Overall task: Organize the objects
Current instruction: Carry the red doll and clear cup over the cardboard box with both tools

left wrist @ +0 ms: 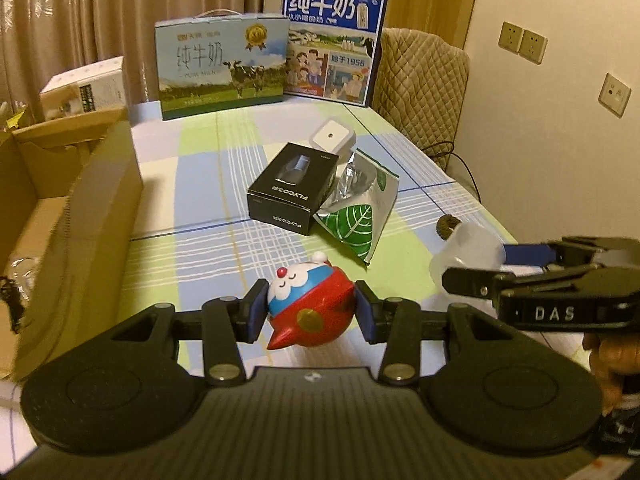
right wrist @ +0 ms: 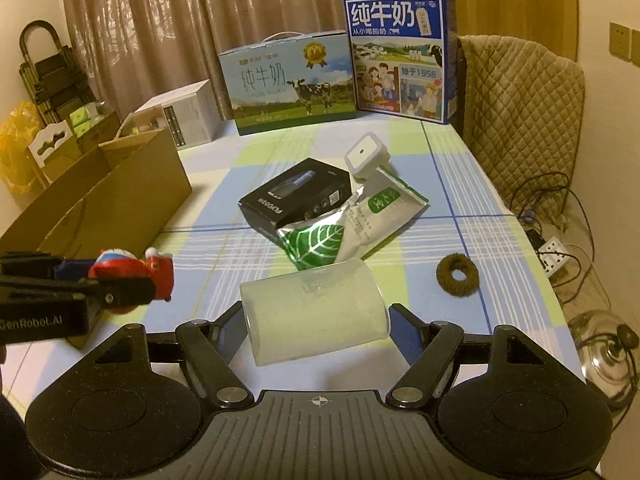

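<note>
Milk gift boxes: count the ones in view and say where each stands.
2. The pale blue milk box with the cow stands at the table's far edge; the dark blue milk box stands upright just right of it, beside the quilted chair. Others may be hidden.

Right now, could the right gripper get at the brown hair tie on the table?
Probably not yet: the right gripper is shut on the translucent cup. The hair tie itself lies clear on the tablecloth, nothing over it.

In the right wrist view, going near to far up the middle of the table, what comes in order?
Plastic cup in the right gripper → leaf pouch → black box → white square container → cow milk carton.
</note>
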{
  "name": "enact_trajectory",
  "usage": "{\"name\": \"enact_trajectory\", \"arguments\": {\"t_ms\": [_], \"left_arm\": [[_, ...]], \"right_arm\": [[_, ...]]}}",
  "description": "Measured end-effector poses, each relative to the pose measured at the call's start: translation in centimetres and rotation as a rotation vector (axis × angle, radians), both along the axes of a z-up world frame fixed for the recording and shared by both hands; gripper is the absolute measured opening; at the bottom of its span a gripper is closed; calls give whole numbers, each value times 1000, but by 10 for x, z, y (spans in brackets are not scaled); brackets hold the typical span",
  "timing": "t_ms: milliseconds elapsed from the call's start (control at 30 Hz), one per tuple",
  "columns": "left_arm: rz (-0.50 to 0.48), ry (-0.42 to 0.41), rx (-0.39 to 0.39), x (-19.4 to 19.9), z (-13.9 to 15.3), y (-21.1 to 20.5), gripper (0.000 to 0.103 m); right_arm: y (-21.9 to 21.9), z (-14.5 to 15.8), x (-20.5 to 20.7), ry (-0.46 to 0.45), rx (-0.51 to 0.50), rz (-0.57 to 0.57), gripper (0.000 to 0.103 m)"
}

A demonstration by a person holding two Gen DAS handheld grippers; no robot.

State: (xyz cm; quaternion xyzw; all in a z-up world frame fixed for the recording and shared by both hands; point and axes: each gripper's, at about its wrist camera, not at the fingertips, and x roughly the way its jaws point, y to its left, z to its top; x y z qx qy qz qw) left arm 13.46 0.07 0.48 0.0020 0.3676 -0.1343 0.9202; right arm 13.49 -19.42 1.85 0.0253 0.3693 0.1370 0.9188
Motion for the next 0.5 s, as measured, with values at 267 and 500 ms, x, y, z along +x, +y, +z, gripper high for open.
{"name": "enact_trajectory", "arguments": {"t_ms": [267,500], "left_arm": [[17,-34,-6,-29,26,9,40],[27,-55,-23,-48,41,15,40]], "right_arm": [[11,27,-34,-37,-6,-4,72],[20,45,-51,-73,-11,15,72]]}}
